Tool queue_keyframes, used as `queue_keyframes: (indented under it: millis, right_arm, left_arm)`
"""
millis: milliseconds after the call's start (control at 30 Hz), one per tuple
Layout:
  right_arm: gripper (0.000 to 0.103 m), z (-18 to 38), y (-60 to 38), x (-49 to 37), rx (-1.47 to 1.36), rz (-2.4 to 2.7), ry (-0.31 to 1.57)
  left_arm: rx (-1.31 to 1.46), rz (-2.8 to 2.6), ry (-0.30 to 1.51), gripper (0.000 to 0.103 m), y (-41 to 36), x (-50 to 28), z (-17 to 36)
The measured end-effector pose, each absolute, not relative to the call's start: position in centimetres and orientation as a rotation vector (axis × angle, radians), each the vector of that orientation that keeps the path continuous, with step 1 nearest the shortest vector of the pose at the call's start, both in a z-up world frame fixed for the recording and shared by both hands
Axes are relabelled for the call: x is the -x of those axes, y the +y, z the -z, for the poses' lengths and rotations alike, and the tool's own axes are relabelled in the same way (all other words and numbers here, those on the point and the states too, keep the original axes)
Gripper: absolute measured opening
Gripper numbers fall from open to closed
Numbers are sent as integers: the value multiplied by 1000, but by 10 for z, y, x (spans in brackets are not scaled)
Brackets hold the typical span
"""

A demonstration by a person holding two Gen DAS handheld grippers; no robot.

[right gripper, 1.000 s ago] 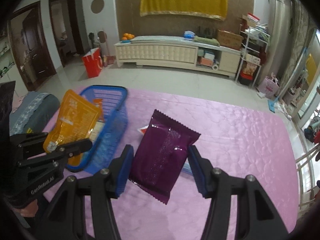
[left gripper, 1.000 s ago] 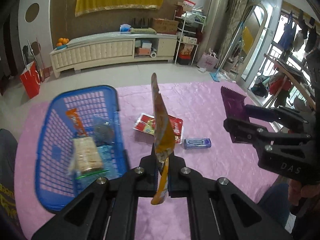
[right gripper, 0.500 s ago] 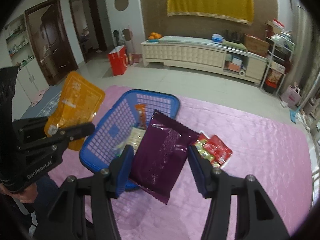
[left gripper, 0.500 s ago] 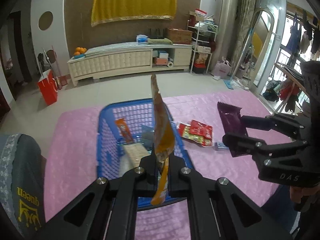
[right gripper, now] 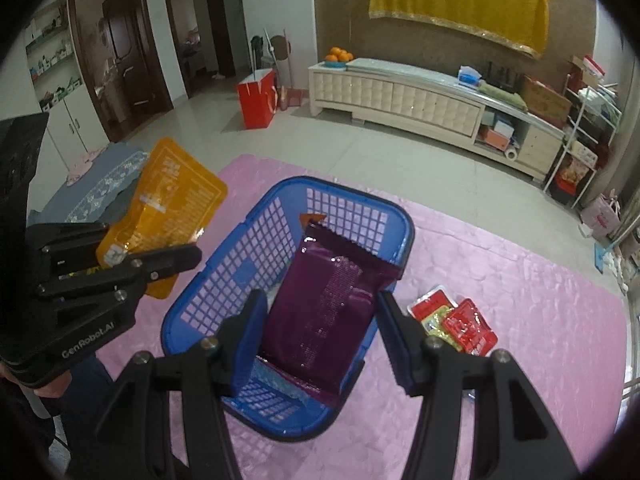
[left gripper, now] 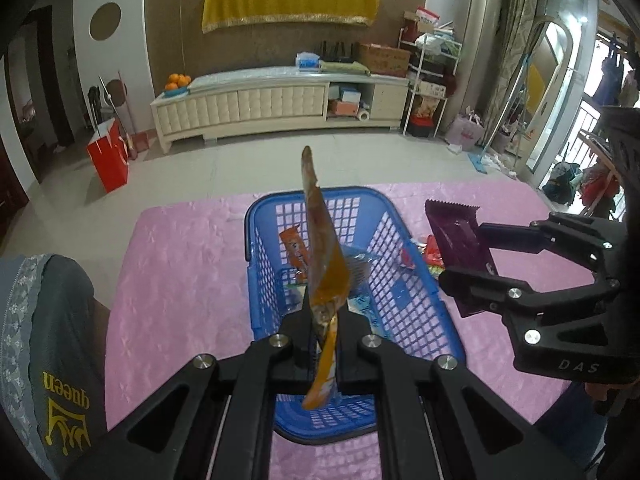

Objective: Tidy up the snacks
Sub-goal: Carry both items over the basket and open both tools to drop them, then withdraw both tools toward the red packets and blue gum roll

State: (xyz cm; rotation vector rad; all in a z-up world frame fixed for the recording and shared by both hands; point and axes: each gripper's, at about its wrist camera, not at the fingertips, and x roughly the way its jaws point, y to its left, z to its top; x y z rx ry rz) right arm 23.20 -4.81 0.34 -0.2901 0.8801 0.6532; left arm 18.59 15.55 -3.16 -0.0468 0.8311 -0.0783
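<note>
My left gripper (left gripper: 325, 322) is shut on an orange snack pouch (left gripper: 322, 264), held edge-on above the blue basket (left gripper: 416, 308). In the right wrist view the same orange pouch (right gripper: 168, 208) hangs left of the basket (right gripper: 236, 264), pinched by the left gripper (right gripper: 132, 262). My right gripper (right gripper: 320, 316) is shut on a purple snack packet (right gripper: 326, 304), gripped by its side edges over the basket's middle. That purple packet (left gripper: 456, 236) shows right of the basket in the left wrist view. Several snacks, among them an orange bar (left gripper: 294, 246), lie inside the basket.
The basket stands on a pink tablecloth (right gripper: 540, 320). Red snack packets (right gripper: 452, 318) lie on the cloth right of the basket. A person's grey sleeve (left gripper: 48, 340) is at the left. Beyond the table are a tiled floor, a cream cabinet (left gripper: 260, 104) and a red bag (left gripper: 110, 156).
Both grippers have travelled left with their packets. The basket has shifted from the left of each view to under the grippers. The red packets now lie off to the right.
</note>
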Motion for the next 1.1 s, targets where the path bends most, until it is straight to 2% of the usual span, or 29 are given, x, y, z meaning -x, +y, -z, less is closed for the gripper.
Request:
queue_keyframes:
  millis: [433, 667, 700, 733, 767, 800, 867, 933, 1100]
  right_arm:
    - [60, 29, -34, -267, 312, -645, 969]
    - [60, 37, -24, -271, 374, -610, 952]
    - [61, 36, -23, -272, 384, -602, 944]
    - [62, 36, -21, -273, 388, -602, 939]
    - [62, 37, -20, -273, 385, -611, 940]
    - [63, 37, -19, -275, 382, -622, 945]
    - [71, 39, -17, -277, 381, -635, 963]
    - [89, 40, -18, -278, 381, -616, 954]
    - [91, 38, -25, -277, 357, -604, 952]
  left_arm:
    - [31, 106, 911, 6, 162, -225, 68]
    - [30, 113, 908, 6, 161, -235, 77]
    - [29, 106, 902, 8, 163, -236, 77]
    - [30, 97, 894, 18, 163, -237, 77]
    - [33, 87, 892, 38, 165, -238, 78]
    - [37, 78, 889, 45, 166, -239, 78]
    - [52, 75, 880, 47, 169, -238, 77]
    - [61, 65, 887, 47, 172, -239, 77]
    - [65, 53, 900, 47, 177, -235, 79]
